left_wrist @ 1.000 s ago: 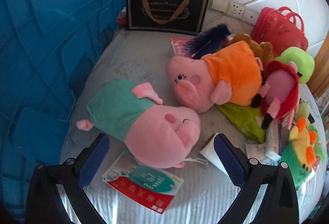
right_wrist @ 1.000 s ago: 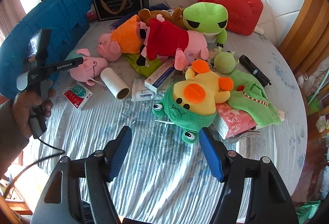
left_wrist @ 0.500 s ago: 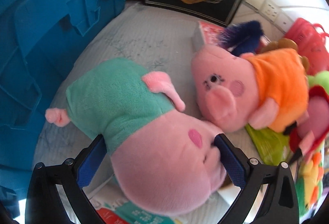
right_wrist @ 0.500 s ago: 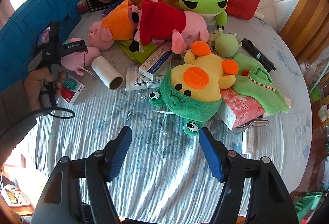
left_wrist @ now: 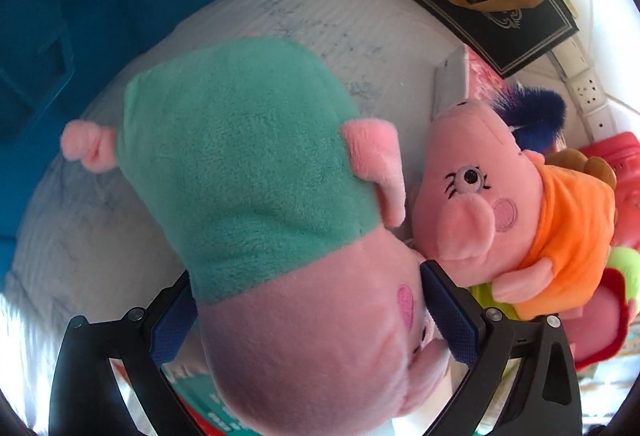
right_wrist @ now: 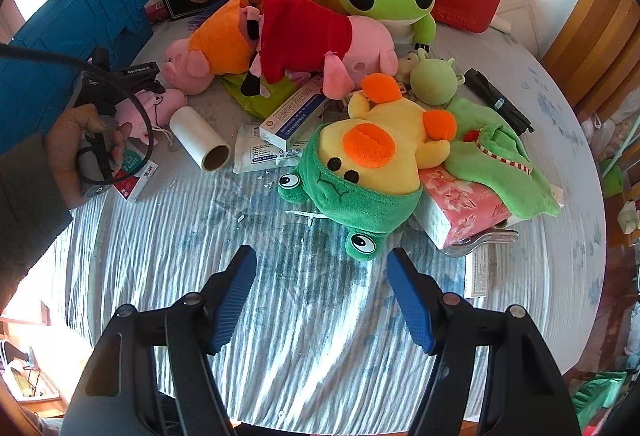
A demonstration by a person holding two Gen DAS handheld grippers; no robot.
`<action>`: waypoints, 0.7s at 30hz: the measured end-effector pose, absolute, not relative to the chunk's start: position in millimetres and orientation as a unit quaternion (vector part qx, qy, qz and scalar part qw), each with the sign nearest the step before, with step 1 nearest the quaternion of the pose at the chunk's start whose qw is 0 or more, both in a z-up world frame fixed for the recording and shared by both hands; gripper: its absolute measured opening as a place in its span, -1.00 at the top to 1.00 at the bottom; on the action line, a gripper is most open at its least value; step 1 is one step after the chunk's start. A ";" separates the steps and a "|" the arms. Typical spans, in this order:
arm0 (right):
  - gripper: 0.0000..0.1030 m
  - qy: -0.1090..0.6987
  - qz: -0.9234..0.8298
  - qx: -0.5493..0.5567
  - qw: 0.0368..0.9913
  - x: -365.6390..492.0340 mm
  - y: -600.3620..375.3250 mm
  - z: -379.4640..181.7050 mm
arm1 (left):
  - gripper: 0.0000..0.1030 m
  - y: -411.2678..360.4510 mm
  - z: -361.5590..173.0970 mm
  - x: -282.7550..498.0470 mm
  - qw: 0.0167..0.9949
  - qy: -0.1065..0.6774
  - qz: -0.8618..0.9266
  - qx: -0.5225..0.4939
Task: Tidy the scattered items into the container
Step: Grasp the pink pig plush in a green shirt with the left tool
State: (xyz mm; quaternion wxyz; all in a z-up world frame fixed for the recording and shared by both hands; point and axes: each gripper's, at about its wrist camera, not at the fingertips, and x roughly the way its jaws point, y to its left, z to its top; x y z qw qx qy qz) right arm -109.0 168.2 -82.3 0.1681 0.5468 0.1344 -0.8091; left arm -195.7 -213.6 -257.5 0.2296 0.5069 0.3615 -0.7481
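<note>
The left gripper (left_wrist: 308,316) has its jaws clamped on the pink head of the soft pig toy in the teal shirt (left_wrist: 248,156), which lies on the round table with the striped pale cloth (right_wrist: 280,316), just beside the big blue plastic crate (right_wrist: 80,20). Touching that pig's head is a second pink plush pig in an orange shirt (left_wrist: 520,216). The right gripper (right_wrist: 322,288) hangs over bare cloth with its jaws apart and nothing between them, near the yellow plush duck in a green frog hood (right_wrist: 368,164).
</note>
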 end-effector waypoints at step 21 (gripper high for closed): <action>-0.30 0.127 -0.813 0.550 0.144 -105.9 185.8 -80.9 | -0.85 -216.0 -262.2 -206.4 0.193 0.355 -0.759 0.511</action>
